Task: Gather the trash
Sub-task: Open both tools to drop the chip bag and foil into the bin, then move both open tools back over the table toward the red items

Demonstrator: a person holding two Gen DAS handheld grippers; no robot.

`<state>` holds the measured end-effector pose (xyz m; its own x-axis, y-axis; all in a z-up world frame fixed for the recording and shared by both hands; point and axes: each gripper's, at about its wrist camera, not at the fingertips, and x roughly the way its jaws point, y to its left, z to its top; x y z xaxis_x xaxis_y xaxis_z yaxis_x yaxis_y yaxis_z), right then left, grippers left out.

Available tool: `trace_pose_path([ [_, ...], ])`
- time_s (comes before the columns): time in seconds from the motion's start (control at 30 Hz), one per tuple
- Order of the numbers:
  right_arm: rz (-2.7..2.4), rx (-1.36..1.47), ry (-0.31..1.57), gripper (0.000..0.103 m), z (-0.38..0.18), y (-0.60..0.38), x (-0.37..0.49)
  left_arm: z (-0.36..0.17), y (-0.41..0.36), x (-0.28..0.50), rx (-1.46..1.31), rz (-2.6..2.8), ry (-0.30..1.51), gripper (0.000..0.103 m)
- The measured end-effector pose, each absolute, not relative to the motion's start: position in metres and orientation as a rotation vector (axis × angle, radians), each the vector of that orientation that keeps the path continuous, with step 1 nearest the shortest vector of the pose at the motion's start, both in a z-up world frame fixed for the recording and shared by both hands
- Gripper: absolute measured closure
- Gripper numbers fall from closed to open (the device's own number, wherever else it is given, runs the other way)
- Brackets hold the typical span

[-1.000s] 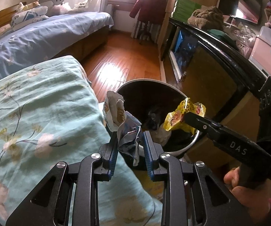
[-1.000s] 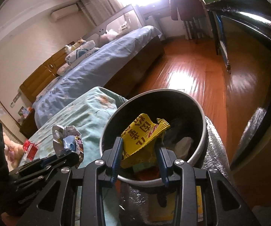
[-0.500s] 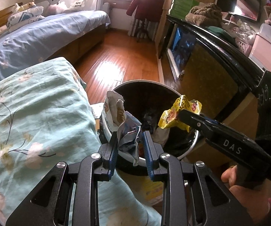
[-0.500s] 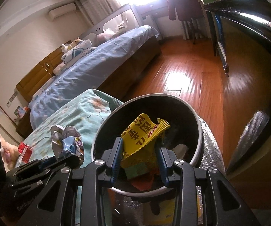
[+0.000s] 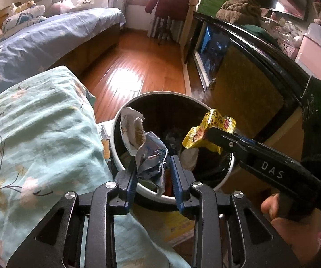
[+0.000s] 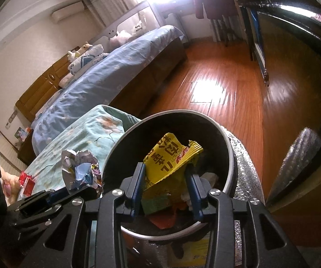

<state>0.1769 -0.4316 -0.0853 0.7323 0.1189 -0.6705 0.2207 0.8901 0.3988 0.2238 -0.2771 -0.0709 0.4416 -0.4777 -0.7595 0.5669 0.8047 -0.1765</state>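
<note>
Both tools over the bin [image 5: 115, 134], jaws just easing off: left tool [image 5: 153, 178] w/ crumpled wrapper [image 5: 151, 160], right tool [image 6: 166, 188] w/ yellow packet [image 6: 167, 158], next let both drop in.

– Where is the bin [image 5: 124, 165] placed?
– It is set on the floor [image 5: 138, 67], just right of the quilt [image 5: 37, 134], with a cabinet [image 5: 249, 93] to its right.
– And the wrappers?
– Both are held over it: the crumpled one [image 5: 151, 154] at left, the other [image 6: 169, 156] at right. A bed [image 5: 48, 35] is seen behind.
</note>
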Motion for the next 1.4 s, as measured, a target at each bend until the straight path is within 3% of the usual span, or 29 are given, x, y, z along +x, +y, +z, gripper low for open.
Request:
trace_pose_path([
  [0.07, -0.058, 0.492, 0.764, 0.054, -0.087, -0.433, 0.179, -0.070, -0.276, 0.225, 0.101, -0.642, 0.902, 0.060],
  [0.17, -0.067, 0.509, 0.759, 0.040, -0.086, -0.437, 0.178, -0.068, -0.273, 0.224, 0.096, -0.639, 0.889, 0.054],
  [0.23, -0.070, 0.515, 0.749, 0.037, -0.085, -0.438, 0.176, -0.068, -0.270, 0.223, 0.094, -0.634, 0.887, 0.048],
  [0.67, -0.021, 0.522, 0.739, 0.021, -0.080, -0.413, 0.163, -0.067, -0.212, 0.207, 0.014, -0.553, 0.877, 0.043],
  [1.4, 0.224, 0.434, 0.762, 0.014, -0.064, -0.281, 0.169, -0.067, -0.037, 0.177, -0.141, -0.268, 0.823, 0.041],
])
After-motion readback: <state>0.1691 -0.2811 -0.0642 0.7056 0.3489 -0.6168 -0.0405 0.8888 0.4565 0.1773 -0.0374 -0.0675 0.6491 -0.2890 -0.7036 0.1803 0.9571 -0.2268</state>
